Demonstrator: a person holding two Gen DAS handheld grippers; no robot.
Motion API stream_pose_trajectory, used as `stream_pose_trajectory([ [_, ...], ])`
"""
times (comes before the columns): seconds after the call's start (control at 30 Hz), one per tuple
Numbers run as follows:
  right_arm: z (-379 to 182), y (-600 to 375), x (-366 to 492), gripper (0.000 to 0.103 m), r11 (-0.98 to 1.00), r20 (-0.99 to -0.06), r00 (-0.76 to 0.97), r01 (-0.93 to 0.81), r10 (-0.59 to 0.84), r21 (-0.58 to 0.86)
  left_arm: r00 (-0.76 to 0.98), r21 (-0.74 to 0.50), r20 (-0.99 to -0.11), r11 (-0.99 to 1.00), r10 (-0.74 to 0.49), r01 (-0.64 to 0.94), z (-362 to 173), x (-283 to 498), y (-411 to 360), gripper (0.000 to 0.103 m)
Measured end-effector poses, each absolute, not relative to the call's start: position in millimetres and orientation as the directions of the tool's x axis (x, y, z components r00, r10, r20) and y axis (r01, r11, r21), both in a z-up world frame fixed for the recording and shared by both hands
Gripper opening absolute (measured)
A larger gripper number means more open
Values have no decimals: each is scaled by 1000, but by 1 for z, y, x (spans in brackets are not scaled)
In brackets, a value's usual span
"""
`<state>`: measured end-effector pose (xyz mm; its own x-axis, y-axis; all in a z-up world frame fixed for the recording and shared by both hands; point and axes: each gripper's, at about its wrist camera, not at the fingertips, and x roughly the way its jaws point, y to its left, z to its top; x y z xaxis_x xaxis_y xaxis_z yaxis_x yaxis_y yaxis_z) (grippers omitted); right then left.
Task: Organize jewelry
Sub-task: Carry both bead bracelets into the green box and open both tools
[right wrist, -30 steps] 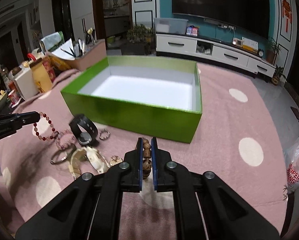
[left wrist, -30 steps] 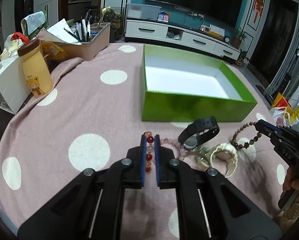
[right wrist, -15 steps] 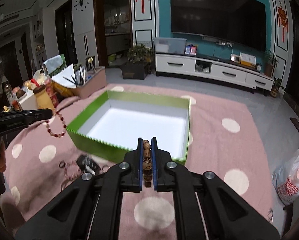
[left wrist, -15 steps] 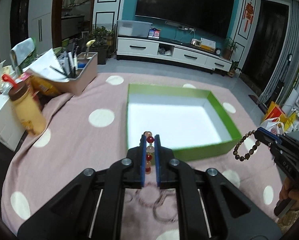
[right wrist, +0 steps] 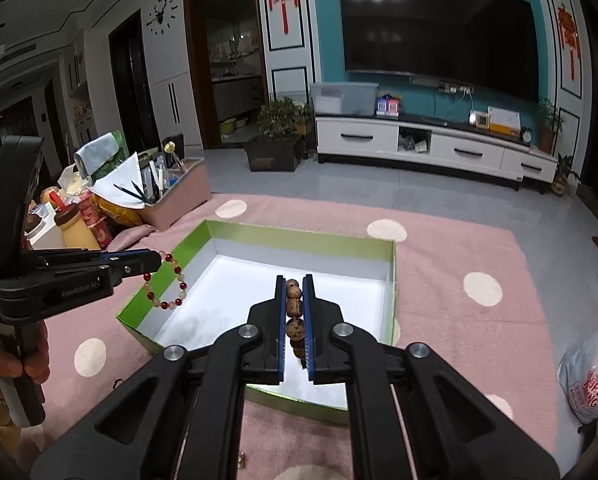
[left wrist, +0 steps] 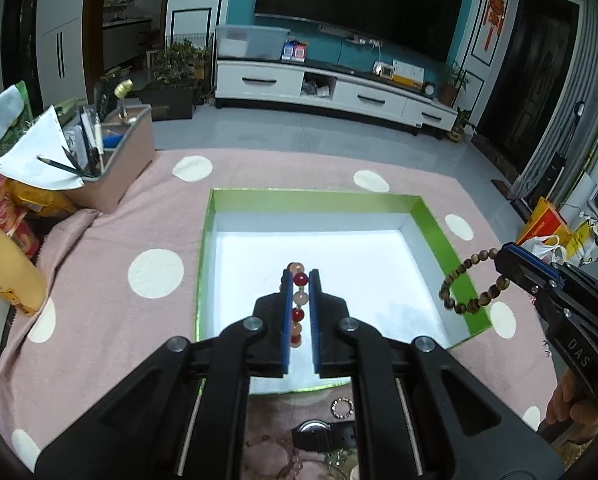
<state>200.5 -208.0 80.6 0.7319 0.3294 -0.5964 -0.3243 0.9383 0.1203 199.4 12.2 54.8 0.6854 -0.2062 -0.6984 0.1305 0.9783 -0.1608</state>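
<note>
A green box [left wrist: 439, 236] with a white inside lies open on the pink dotted cloth; it also shows in the right wrist view [right wrist: 391, 276]. My left gripper [left wrist: 300, 280] is shut on a red and pale bead bracelet [left wrist: 299, 300] and holds it above the box; the bracelet hangs over the box's left rim in the right wrist view [right wrist: 167, 284]. My right gripper [right wrist: 294, 284] is shut on a brown wooden bead bracelet [right wrist: 294, 308], which hangs over the box's right rim in the left wrist view [left wrist: 471, 284]. A black watch [left wrist: 323, 436] and a small ring [left wrist: 342, 407] lie in front of the box.
A pink organiser bin [left wrist: 115, 168] with pens and paper stands at the back left, with a yellow bottle [left wrist: 7, 272] and snack packs beside it. A white plastic bag [right wrist: 591, 368] sits at the right edge. The table's far edge lies behind the box.
Both grippers have risen from the jewelry pile with their bracelets and moved forward over the green box. The watch and other pieces stayed on the cloth.
</note>
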Motion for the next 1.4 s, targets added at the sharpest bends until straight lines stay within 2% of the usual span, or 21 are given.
stream_pose_trajectory([
  [0.4, 33, -207, 229, 7, 945, -678, 663, -279, 317, 170, 598, -142, -784, 986, -166, 89, 2, 235, 0, 7],
  [0.43, 31, -208, 231, 8, 946, -683, 658, -277, 316, 171, 594, -139, -788, 986, -163, 87, 0, 235, 0, 7],
  [0.47, 30, -210, 232, 13, 947, -687, 656, -268, 313, 176, 592, -137, -789, 987, -162, 87, -1, 235, 0, 7],
  [0.5, 29, -212, 232, 22, 949, -688, 656, -260, 311, 180, 593, -133, -790, 987, -158, 85, -2, 235, 0, 12],
  [0.53, 29, -215, 232, 27, 950, -685, 659, -251, 309, 186, 591, -132, -791, 987, -159, 90, -1, 235, 0, 30],
  [0.57, 30, -219, 230, 34, 951, -679, 667, -242, 307, 192, 590, -128, -791, 987, -158, 93, -1, 234, 0, 42],
  [0.6, 31, -223, 229, 36, 952, -673, 673, -234, 307, 200, 596, -120, -789, 988, -151, 91, 1, 233, 0, 56],
  [0.83, 41, -244, 208, 36, 951, -656, 689, -202, 308, 235, 616, -106, -772, 988, -153, 112, 14, 215, 2, 71],
  [0.9, 43, -248, 198, 40, 949, -654, 689, -201, 313, 242, 625, -96, -766, 988, -149, 118, 17, 205, 1, 78],
  [1.0, 46, -251, 180, 42, 946, -644, 693, -211, 323, 247, 638, -86, -756, 988, -149, 129, 23, 190, -1, 83],
  [1.4, 57, -250, 114, 43, 941, -625, 703, -243, 338, 234, 679, -58, -719, 986, -149, 155, 38, 119, -3, 89],
])
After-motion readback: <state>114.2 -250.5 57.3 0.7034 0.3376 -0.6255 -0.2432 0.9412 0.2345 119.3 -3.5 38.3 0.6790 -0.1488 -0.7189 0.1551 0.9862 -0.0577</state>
